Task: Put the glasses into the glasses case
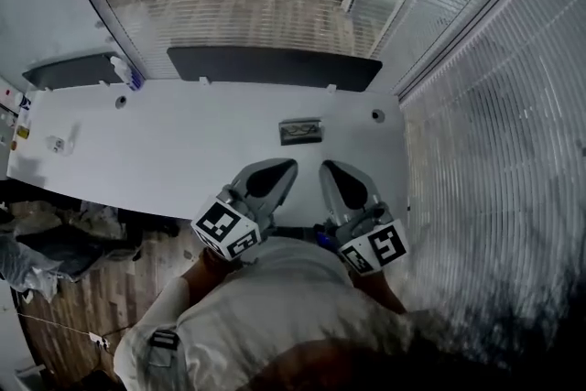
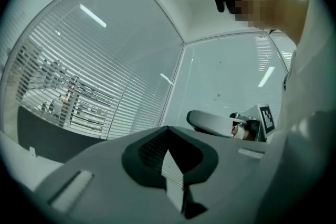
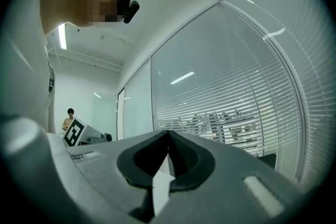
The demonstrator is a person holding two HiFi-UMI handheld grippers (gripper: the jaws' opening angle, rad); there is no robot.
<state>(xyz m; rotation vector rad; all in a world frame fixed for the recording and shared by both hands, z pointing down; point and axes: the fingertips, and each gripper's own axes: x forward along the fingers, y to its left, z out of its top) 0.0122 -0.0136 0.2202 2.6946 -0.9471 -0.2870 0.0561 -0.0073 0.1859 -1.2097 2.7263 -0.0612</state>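
Head view shows a small grey rectangular glasses case lying alone near the far middle of the long white table. Something dark seems to lie in it, but it is too small to tell whether that is the glasses. The left gripper and the right gripper are held side by side close to the person's chest, over the near table edge and well apart from the case, touching nothing. No placing step appears to be in hand: either the glasses already sit in the case or the work has not begun. A next move would call for lowering a gripper toward the case with its jaws spread. Left gripper view has the left gripper aimed roughly level at a glass wall with slatted blinds, its jaws pressed together at the tip with nothing between them. Right gripper view shows the right gripper likewise clenched and empty, facing another blind-covered pane.
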